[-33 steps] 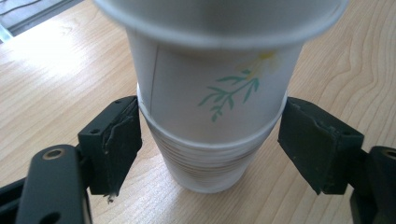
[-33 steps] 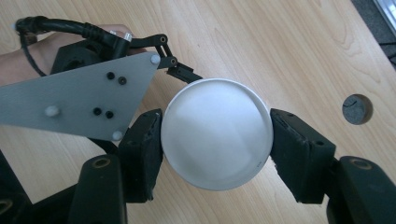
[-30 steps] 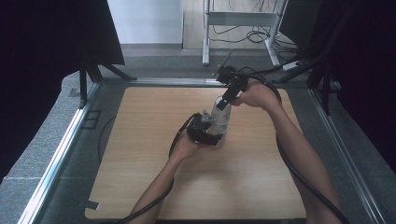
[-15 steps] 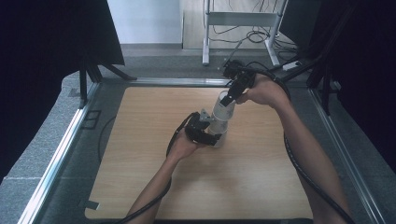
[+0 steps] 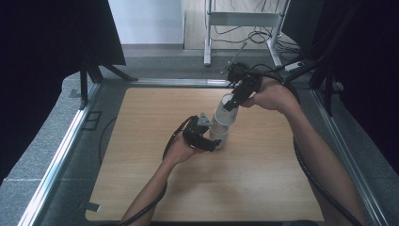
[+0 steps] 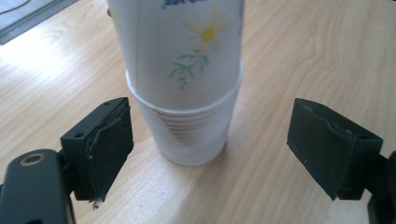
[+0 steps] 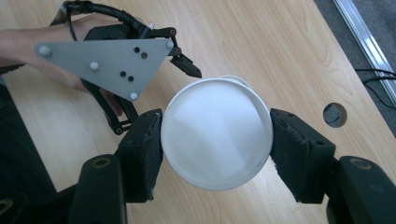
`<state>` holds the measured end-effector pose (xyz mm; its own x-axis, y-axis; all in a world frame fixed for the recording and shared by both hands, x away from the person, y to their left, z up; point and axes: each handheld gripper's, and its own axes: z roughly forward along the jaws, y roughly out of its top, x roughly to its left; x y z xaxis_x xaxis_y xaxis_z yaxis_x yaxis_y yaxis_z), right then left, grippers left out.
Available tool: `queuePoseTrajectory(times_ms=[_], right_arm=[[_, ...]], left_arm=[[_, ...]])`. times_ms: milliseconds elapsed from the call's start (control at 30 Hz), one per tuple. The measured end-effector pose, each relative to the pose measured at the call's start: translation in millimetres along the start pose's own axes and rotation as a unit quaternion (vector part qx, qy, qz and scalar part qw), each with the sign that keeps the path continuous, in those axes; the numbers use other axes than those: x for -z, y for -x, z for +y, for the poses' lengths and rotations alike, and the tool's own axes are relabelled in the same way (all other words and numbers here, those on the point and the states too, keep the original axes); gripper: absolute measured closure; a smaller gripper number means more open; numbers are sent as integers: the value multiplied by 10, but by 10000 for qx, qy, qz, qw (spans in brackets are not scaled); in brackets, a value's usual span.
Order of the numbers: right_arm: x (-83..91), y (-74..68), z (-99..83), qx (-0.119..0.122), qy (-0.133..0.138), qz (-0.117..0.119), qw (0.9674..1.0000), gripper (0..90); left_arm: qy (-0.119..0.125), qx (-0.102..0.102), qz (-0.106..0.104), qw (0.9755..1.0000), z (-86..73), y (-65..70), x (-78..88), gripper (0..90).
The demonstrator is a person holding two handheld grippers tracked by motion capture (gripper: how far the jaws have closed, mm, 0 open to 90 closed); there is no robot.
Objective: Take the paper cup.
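Between the right gripper (image 7: 215, 144) pads, top cup (image 7: 215, 140) clamped, left gripper (image 6: 210, 149) open around cup stack (image 6: 187, 135)

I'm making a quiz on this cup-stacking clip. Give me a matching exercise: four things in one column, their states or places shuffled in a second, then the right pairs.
Things:
1. left claw
2. right claw
3. top cup
4. cup stack

States or places:
A. gripped at its rim, leaning, partly lifted out
B. standing on the table
C. open, pads clear of the cups, jaws just opening
D. shut on a cup

Pairs: 1-C, 2-D, 3-A, 4-B
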<state>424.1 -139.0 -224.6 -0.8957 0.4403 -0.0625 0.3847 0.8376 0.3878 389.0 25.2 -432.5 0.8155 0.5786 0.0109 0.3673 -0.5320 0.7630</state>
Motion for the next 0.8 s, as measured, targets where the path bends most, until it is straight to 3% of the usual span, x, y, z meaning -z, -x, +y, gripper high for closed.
queuePoseTrajectory(times_ms=[333,800], right_arm=[[38,-139,-130,190,-10,80,9998,373],[-95,-326,-428,379,-33,254,9990,372]], left_arm=[[-43,-37,-267,9996,-49,51,126,132],[-61,-121,-738,9972,-193,175,218,46]])
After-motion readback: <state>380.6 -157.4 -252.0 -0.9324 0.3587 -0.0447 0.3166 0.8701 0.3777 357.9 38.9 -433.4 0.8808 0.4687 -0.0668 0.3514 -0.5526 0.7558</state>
